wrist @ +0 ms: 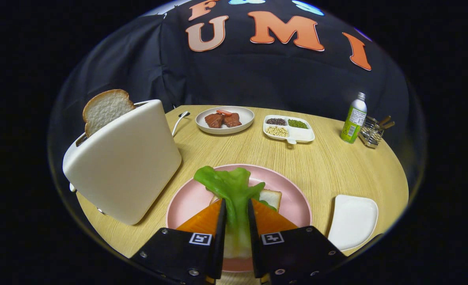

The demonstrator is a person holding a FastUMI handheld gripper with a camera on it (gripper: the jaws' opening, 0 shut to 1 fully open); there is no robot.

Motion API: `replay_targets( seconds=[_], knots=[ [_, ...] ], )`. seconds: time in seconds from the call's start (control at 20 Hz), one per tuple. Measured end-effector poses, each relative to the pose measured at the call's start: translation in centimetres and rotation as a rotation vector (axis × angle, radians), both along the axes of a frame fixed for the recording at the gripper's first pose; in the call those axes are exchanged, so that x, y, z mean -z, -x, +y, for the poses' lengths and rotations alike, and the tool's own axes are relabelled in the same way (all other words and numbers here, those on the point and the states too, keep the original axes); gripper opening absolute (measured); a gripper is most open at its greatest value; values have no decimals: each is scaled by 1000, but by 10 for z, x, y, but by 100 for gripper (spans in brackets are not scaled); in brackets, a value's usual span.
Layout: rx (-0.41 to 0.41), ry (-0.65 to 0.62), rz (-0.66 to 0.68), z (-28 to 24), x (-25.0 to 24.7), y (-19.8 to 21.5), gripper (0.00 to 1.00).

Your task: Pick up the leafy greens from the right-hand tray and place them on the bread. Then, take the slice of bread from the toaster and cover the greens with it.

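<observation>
- Leafy greens (234,190): a green lettuce-like piece, stem end clamped between the two fingers of the gripper (237,215), ruffled leaf fanning out just ahead of the fingertips.
- Jaws: drawn in close w/ the greens' stem squeezed between them; both fingers press on it.
- Greens sit above the pink plate (297,198), over the bread slice (272,196) lying on it. Can't tell whether the leaf touches the bread yet or hangs just above.
- Bread on plate: mostly hidden behind the greens and fingers; a pale corner peeks out just right of the leaf.
- Right-hand tray (352,221): small white dish, near right of the plate, now bare, so the pick-up looks done.
- Toaster (127,166): white, left of the plate, w/ the second slice of bread (105,109) standing up out of its slot, untouched.
- Far side of the wooden table (328,166): round white plate w/ reddish meat pieces (224,118), divided dish of beans & seeds (289,128), green bottle (353,118), wire rack (372,132) at far right.
- Progress, as a judgement: roughly a third to halfway. Greens lifted & brought over the bread. Left to do: let go of greens on the bread, then fetch the toaster slice & lay it on top.
</observation>
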State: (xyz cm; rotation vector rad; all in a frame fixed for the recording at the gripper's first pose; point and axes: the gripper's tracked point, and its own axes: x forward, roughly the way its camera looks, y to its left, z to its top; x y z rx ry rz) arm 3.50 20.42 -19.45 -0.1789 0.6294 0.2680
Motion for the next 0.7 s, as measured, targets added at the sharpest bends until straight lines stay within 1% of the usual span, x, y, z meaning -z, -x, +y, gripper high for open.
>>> replay_targets(
  seconds=[0.05, 0.1, 0.15, 0.3, 0.35, 0.4, 0.55, 0.6, 0.7],
  knots=[
    [8, 6, -5, -2, -2, 0, 34],
    [15, 12, -11, -4, -5, 0, 42],
    [23, 17, -17, -6, -8, 0, 48],
    [47, 23, -41, -8, -20, 0, 73],
    [51, 25, -56, -7, -27, 0, 77],
    [54, 28, -71, -6, -33, -1, 84],
    [50, 26, -116, 6, -57, 0, 92],
    [47, 24, -129, 12, -65, -1, 96],
    [39, 22, -151, 23, -80, -1, 97]
  ],
)
